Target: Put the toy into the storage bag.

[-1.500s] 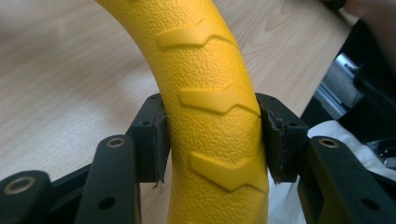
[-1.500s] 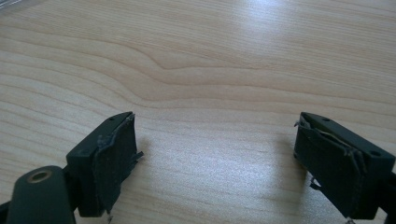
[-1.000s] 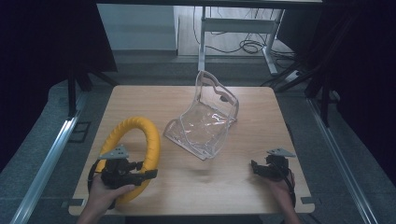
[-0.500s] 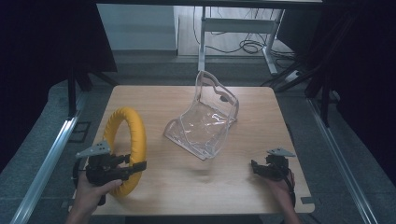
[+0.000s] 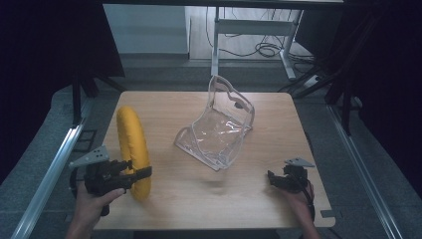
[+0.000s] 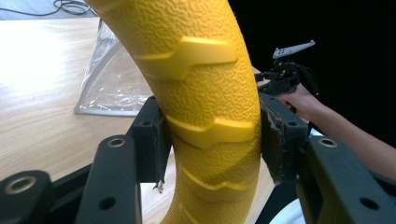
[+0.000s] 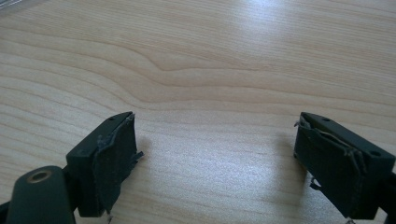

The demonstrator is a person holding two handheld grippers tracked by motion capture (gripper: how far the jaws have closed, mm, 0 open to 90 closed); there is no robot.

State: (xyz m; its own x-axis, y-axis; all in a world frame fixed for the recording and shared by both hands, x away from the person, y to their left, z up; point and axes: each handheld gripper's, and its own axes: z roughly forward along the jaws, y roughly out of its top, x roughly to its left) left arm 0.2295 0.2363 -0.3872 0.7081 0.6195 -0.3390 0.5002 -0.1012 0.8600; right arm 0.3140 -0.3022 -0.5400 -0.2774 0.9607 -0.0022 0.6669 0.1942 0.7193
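A yellow textured ring [image 5: 131, 147] stands on edge at the left of the wooden table [image 5: 199, 199], lifted upright. My left gripper [image 5: 130, 175] is shut on the ring's lower part; in the left gripper view both pads press the yellow ring [image 6: 205, 93] from either side. A clear plastic bag [image 5: 219, 130] sits open at the table's middle, also seen as the clear bag [image 6: 112, 79] behind the ring. My right gripper [image 5: 273, 179] rests low at the front right, open, with bare table [image 7: 210, 84] between its pads.
Metal rails run along both sides of the table, with a rail [image 5: 50, 169] on the left. A desk frame and cables [image 5: 263, 47] stand beyond the far edge. The other hand and its gripper [image 6: 287, 77] appear far off in the left gripper view.
The left gripper has pulled left and turned the ring from lying nearly flat to standing on edge. The right gripper has stayed put.
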